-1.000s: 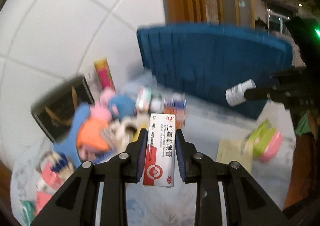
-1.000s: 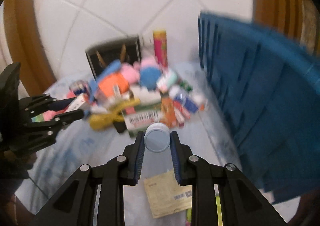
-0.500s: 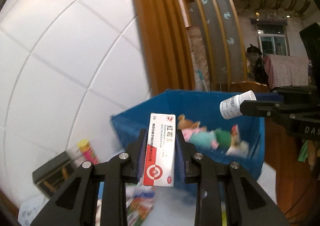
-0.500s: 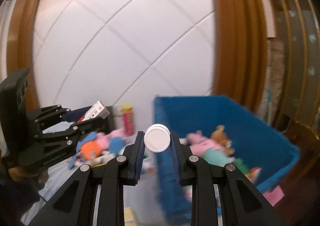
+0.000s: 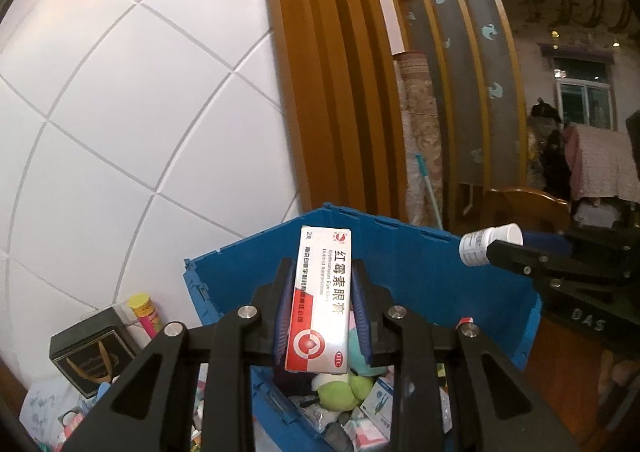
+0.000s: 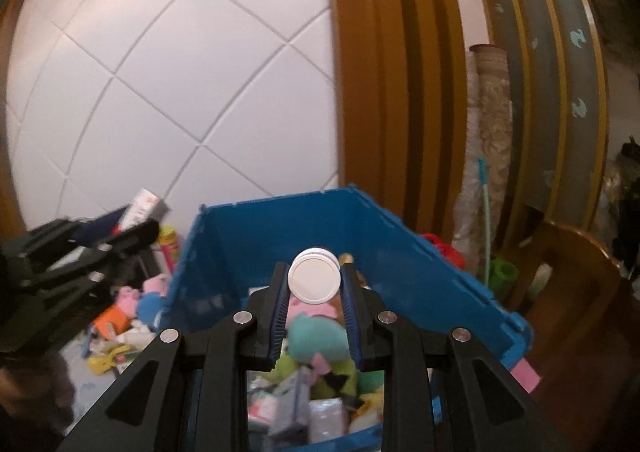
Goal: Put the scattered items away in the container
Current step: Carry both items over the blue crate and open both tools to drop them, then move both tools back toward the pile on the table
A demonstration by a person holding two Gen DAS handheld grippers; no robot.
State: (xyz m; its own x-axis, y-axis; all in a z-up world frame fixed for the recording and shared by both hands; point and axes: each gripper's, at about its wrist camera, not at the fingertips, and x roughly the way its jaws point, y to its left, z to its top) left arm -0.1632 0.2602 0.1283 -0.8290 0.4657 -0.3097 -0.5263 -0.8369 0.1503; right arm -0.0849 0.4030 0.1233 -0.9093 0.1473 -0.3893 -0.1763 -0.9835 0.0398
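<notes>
My left gripper (image 5: pixel 320 276) is shut on a white and red medicine box (image 5: pixel 322 298) and holds it above the blue crate (image 5: pixel 420 264), over the crate's left part. My right gripper (image 6: pixel 314 284) is shut on a white-capped bottle (image 6: pixel 314 275) and holds it above the same crate (image 6: pixel 256 228). The bottle (image 5: pixel 486 242) also shows in the left wrist view at the right, and the box (image 6: pixel 145 207) in the right wrist view at the left. The crate holds plush toys and packets.
A pile of loose items (image 6: pixel 128 316) lies left of the crate, with a black box (image 5: pixel 90 350) and a yellow and pink tube (image 5: pixel 145 312) by the white tiled wall. A wooden post and a wooden chair (image 6: pixel 576 292) stand behind and right of the crate.
Both grippers have risen from the pile and moved over the crate, each still holding its item. The crate's inside has come into view.
</notes>
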